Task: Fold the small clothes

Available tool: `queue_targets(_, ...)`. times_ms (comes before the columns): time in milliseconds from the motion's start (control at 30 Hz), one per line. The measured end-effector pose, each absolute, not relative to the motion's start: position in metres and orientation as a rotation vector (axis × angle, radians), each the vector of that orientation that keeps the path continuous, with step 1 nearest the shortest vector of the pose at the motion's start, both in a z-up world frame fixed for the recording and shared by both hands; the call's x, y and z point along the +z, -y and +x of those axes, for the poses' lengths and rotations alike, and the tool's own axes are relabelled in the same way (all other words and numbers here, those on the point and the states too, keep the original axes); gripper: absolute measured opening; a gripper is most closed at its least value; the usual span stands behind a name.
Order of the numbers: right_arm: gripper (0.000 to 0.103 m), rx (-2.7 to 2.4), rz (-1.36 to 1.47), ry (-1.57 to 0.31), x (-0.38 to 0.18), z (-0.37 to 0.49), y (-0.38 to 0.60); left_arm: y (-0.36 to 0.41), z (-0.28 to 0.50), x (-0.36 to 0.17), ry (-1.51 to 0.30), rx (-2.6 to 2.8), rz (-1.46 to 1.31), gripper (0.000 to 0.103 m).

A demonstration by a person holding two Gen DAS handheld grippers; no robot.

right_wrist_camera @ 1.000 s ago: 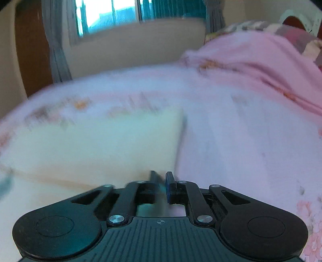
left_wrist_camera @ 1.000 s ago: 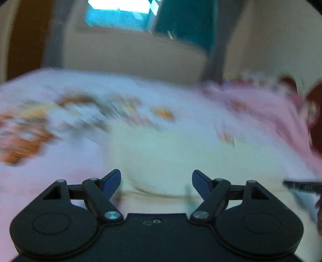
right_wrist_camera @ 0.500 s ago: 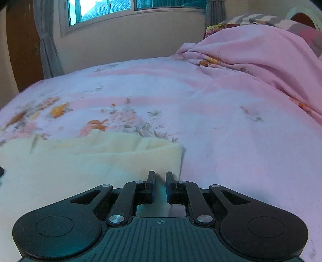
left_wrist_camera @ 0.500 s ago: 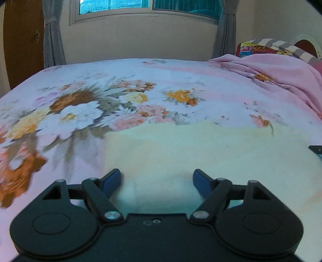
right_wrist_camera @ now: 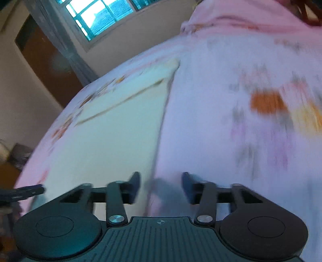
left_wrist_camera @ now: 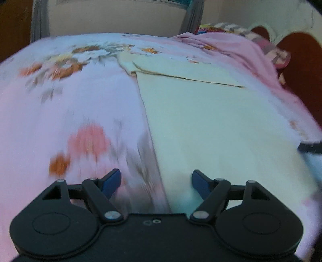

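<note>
Dim, bluish-pink cast; daylight glares through the window (right_wrist_camera: pixel 104 18), blown out. Heavy motion blur smears the bed (left_wrist_camera: pixel 80 112) print nearest that window. Fisheye bends edges.

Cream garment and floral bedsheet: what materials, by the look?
Cream garment: looks like thin woven cotton, matte; it lies flat with a crisp folded edge. Floral bedsheet: probably printed cotton or polyester blend, matte; flowers are printed flat. Motion blur hides the weave.

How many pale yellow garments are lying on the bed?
1. The pale yellow garment lies flat on the floral bedsheet, far end folded over. More clothes could be hidden under the pink blanket.
</note>
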State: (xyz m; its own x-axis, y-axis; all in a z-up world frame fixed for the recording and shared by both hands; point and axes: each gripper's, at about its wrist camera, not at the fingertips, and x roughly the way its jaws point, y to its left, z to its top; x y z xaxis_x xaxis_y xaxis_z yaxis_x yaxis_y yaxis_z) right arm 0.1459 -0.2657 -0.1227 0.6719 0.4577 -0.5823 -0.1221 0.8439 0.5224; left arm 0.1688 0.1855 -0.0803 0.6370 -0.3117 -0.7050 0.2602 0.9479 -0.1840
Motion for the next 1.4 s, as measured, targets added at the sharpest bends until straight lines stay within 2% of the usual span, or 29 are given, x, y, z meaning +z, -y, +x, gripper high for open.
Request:
queue_targets(67, 0.043, 0.347, 0.485, -0.763, -0.118, 0.121, 0.259, -0.193, 0.148, -0.077, -0.790, -0.363, -0.144, 0.077)
queue_targets(167, 0.043, 0.351, 0.443, -0.857, -0.133, 0.115, 0.243, -0.192, 0.146, -0.089, -0.868, -0.374, -0.149, 0.074)
queue_targets(300, 0.043, 0.407, 0.508, -0.806, -0.108, 0.104, 0.244, -0.189, 0.139, -0.067, -0.836, -0.484, -0.163, 0.074)
queue_targets(500, 0.043, 0.396, 0.571, -0.883, -0.124, 0.107, 0.251, -0.200, 0.141, -0.086, -0.881, -0.503, -0.276, 0.074)
queue_targets(633, 0.043, 0.438, 0.631, -0.883, -0.133, 0.099, 0.258, -0.211, 0.148, -0.100, -0.896, -0.600, -0.458, 0.073)
queue_targets(667, 0.041, 0.440, 0.649, -0.883, -0.135, 0.102, 0.260, -0.214, 0.151, -0.105, -0.899, -0.614, -0.498, 0.069)
queue_targets(700, 0.037, 0.440, 0.679, -0.884, -0.138, 0.105, 0.263, -0.217, 0.155, -0.109, -0.906, -0.623, -0.531, 0.054)
queue_targets(733, 0.028, 0.441, 0.703, -0.890, -0.139, 0.105, 0.265, -0.220, 0.158, -0.114, -0.927, -0.611, -0.544, 0.006)
queue_targets(800, 0.022, 0.449, 0.730, -0.900, -0.145, 0.109, 0.268, -0.223, 0.166, -0.127, -0.965, -0.601, -0.571, 0.006)
queue_targets(867, 0.021, 0.477, 0.748, -0.904, -0.148, 0.113, 0.270, -0.226, 0.169, -0.133, -0.968, -0.630, -0.620, 0.010)
queue_targets(933, 0.021, 0.505, 0.768, -0.911, -0.151, 0.116, 0.271, -0.226, 0.171, -0.136, -0.951, -0.665, -0.646, 0.020)
queue_targets(967, 0.021, 0.520, 0.787, -0.913, -0.153, 0.119, 0.273, -0.225, 0.172, -0.137, -0.944, -0.671, -0.647, 0.020)
queue_targets(1100, 0.021, 0.545, 0.810, -0.916, -0.158, 0.128, 0.275, -0.216, 0.175, -0.140, -0.931, -0.682, -0.626, 0.020)
queue_targets(1133, 0.019, 0.552, 0.809, -0.910, -0.157, 0.130, 0.276, -0.215, 0.174, -0.139, -0.928, -0.678, -0.613, 0.011)
queue_targets(1167, 0.007, 0.552, 0.795, -0.908, -0.157, 0.132, 0.276, -0.214, 0.174, -0.139, -0.926, -0.669, -0.594, 0.006)
queue_targets(1200, 0.003, 0.546, 0.780, -0.913, -0.158, 0.132, 0.279, -0.218, 0.171, -0.139, -0.921, -0.675, -0.607, 0.005)
queue_targets(1333, 0.003, 0.565, 0.811, -0.888, -0.162, 0.129, 0.277, -0.225, 0.162, -0.138, -0.880, -0.708, -0.649, 0.005)
queue_targets(1400, 0.003, 0.567, 0.816, -0.889, -0.165, 0.128, 0.278, -0.232, 0.157, -0.140, -0.854, -0.716, -0.699, 0.010)
